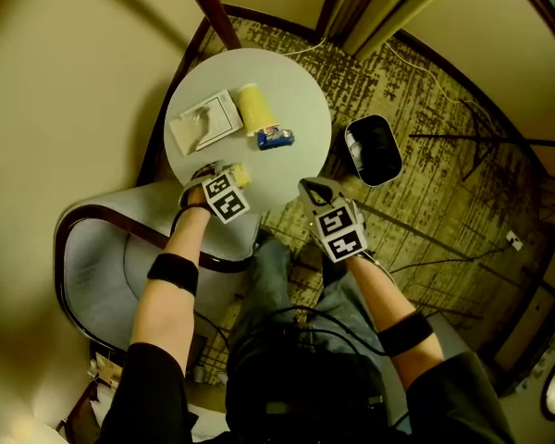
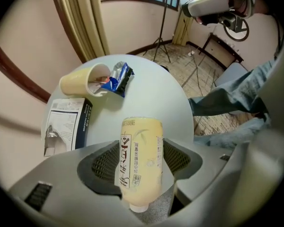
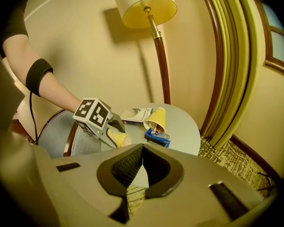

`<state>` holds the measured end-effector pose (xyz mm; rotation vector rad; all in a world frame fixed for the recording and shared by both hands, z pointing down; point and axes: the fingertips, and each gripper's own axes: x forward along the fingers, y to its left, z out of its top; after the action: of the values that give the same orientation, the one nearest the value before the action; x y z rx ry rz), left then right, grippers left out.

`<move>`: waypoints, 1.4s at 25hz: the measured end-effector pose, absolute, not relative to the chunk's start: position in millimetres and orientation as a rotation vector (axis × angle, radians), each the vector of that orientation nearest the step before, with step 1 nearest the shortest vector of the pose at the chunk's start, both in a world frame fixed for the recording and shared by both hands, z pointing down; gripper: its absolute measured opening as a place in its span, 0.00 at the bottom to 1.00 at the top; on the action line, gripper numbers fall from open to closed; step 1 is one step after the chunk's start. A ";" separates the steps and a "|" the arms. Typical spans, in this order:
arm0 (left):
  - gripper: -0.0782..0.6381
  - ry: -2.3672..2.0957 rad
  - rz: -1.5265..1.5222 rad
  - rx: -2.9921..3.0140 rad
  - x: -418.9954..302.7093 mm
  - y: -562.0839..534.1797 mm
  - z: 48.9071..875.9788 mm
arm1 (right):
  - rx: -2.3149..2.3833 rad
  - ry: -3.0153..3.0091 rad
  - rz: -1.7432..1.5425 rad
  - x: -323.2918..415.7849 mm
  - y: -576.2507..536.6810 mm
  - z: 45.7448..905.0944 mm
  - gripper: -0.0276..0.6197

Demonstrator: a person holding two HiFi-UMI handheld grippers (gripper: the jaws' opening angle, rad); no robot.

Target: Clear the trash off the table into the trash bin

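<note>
The person holds the left hand-held gripper [image 2: 141, 148] over the near edge of the round grey tabletop [image 1: 296, 81], pointing down; its jaws stand wide, with a small yellow bottle [image 2: 139, 174] between them, a ribbed pad against each side of it; the bottle's white cap points back towards the gripper's body and its far end reaches out over the tabletop. The right hand-held gripper [image 3: 142, 162] has its jaws together with nothing between them; in the head view it hangs just off the near right edge of the tabletop, above the person's knees, tilted down and forward.

The other trash lies further back on the tabletop; a yellow paper cup [image 1: 252, 107] lies on its side, and a crumpled blue wrapper [image 1: 275, 138] lies at its mouth, touching or nearly so; a flat white box [image 1: 203, 121] with dark sides lies just left of the cup; all three are apart from the bottle.

The black trash bin [image 1: 350, 146] stands on the patterned carpet [image 1: 425, 109] just right of the tabletop, its mouth open upward; how much it holds cannot be made out in its dark inside. A grey armchair [image 1: 102, 266] with a dark wooden rim sits at the near left of the tabletop, beside the person's left arm; a floor lamp [image 3: 144, 6] with a pale shade rises behind the tabletop.
</note>
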<state>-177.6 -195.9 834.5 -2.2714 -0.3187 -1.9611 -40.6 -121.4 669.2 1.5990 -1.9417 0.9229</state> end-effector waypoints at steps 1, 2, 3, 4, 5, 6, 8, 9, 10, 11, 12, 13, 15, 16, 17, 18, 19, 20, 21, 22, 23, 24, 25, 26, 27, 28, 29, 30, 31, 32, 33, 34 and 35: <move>0.52 -0.336 -1.963 -2.276 -177.1 -194.7 834.5 | 1.602 -1.939 0.926 -40.2 -119.8 669.5 0.05; 0.52 -0.353 -1.966 -2.282 -176.8 -193.6 833.9 | 1.605 -1.936 0.929 -39.8 -118.2 669.6 0.05; 0.52 -0.369 -1.970 -2.288 -176.6 -193.1 832.7 | 1.608 -1.934 0.930 -39.3 -117.0 669.6 0.05; 0.52 -0.381 -1.976 -2.296 -176.4 -193.0 831.2 | 1.611 -1.931 0.931 -38.7 -116.1 669.5 0.05; 0.51 -0.390 -1.983 -2.306 -176.0 -192.9 829.6 | 1.615 -1.929 0.931 -37.8 -115.3 669.6 0.05; 0.51 -0.395 -1.990 -2.319 -175.4 -192.5 828.1 | 1.618 -1.925 0.933 -37.1 -114.2 669.8 0.05; 0.51 -0.387 -2.004 -2.356 -174.2 -191.5 824.0 | 1.624 -1.919 0.939 -36.1 -111.7 670.2 0.05; 0.51 -0.376 -2.012 -2.380 -173.2 -191.3 820.7 | 1.625 -1.917 0.940 -35.8 -110.7 669.8 0.05; 0.51 -0.361 -2.019 -2.407 -171.7 -190.8 816.3 | 1.626 -1.916 0.941 -35.5 -109.6 668.7 0.05; 0.51 -0.344 -2.026 -2.437 -169.8 -189.7 810.8 | 1.626 -1.916 0.941 -35.0 -108.2 667.2 0.05; 0.51 -0.326 -2.031 -2.469 -167.7 -188.3 804.6 | 1.626 -1.916 0.942 -34.5 -106.8 665.3 0.05; 0.51 -0.306 -2.035 -2.501 -165.4 -187.1 797.4 | 1.626 -1.916 0.942 -34.1 -105.5 663.2 0.05; 0.51 -0.252 -2.034 -2.570 -159.2 -185.7 780.6 | 1.624 -1.919 0.938 -33.0 -104.5 658.0 0.05; 0.51 -0.219 -2.031 -2.605 -155.4 -185.6 771.0 | 1.622 -1.921 0.934 -31.9 -104.7 655.0 0.05; 0.51 -0.181 -2.026 -2.639 -151.5 -185.9 760.8 | 1.619 -1.922 0.928 -30.4 -105.2 651.6 0.05; 0.51 -0.140 -2.021 -2.670 -147.8 -186.3 749.9 | 1.616 -1.924 0.922 -28.9 -105.8 647.7 0.05; 0.51 -0.095 -2.012 -2.702 -144.1 -186.5 738.3 | 1.614 -1.924 0.918 -27.3 -106.2 643.3 0.05; 0.51 -0.050 -1.998 -2.731 -140.1 -186.5 726.2 | 1.613 -1.925 0.914 -25.4 -106.4 638.2 0.05; 0.51 -0.004 -1.980 -2.758 -135.8 -186.1 713.7 | 1.613 -1.925 0.911 -23.0 -106.4 632.7 0.05; 0.51 0.040 -1.962 -2.779 -131.5 -185.2 701.0 | 1.614 -1.924 0.908 -20.1 -106.0 627.1 0.05; 0.51 0.087 -1.948 -2.793 -127.8 -184.2 688.6 | 1.614 -1.923 0.907 -16.8 -105.4 621.7 0.05; 0.51 0.136 -1.938 -2.802 -125.1 -183.1 676.3 | 1.615 -1.923 0.907 -13.5 -104.5 616.4 0.05; 0.51 0.184 -1.926 -2.815 -122.2 -181.3 665.0 | 1.615 -1.924 0.908 -10.2 -103.4 611.2 0.05; 0.51 0.227 -1.909 -2.839 -118.5 -178.4 655.1 | 1.614 -1.925 0.910 -6.8 -102.3 606.2 0.05; 0.51 0.269 -1.894 -2.864 -115.1 -174.8 645.5 | 1.615 -1.925 0.913 -3.1 -100.9 601.5 0.05; 0.51 0.311 -1.882 -2.879 -112.3 -171.3 635.1 | 1.615 -1.923 0.918 1.2 -98.7 597.8 0.05; 0.51 0.346 -1.869 -2.888 -109.0 -167.2 624.4 | 1.616 -1.918 0.921 6.4 -95.4 595.9 0.05; 0.51 0.367 -1.850 -2.899 -104.3 -161.4 615.0 | 1.617 -1.911 0.925 12.3 -91.2 594.8 0.05; 0.51 0.381 -1.829 -2.911 -98.6 -155.0 606.7 | 1.620 -1.904 0.931 18.1 -87.4 592.4 0.05; 0.51 0.400 -1.809 -2.921 -93.0 -149.2 599.1 | 1.624 -1.900 0.938 23.2 -84.7 587.7 0.05; 0.51 0.428 -1.789 -2.933 -87.8 -144.9 591.7 | 1.625 -1.898 0.944 27.9 -82.3 583.0 0.05; 0.51 0.470 -1.770 -2.945 -83.6 -142.5 584.0 | 1.625 -1.895 0.950 32.5 -79.7 580.4 0.05; 0.51 0.524 -1.758 -2.957 -80.8 -141.6 575.7 | 1.626 -1.891 0.955 36.8 -76.8 579.4 0.05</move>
<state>-80.8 -141.6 575.7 -2.9565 0.5243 -1.7576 36.8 -76.8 579.4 1.6257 -1.8909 0.9553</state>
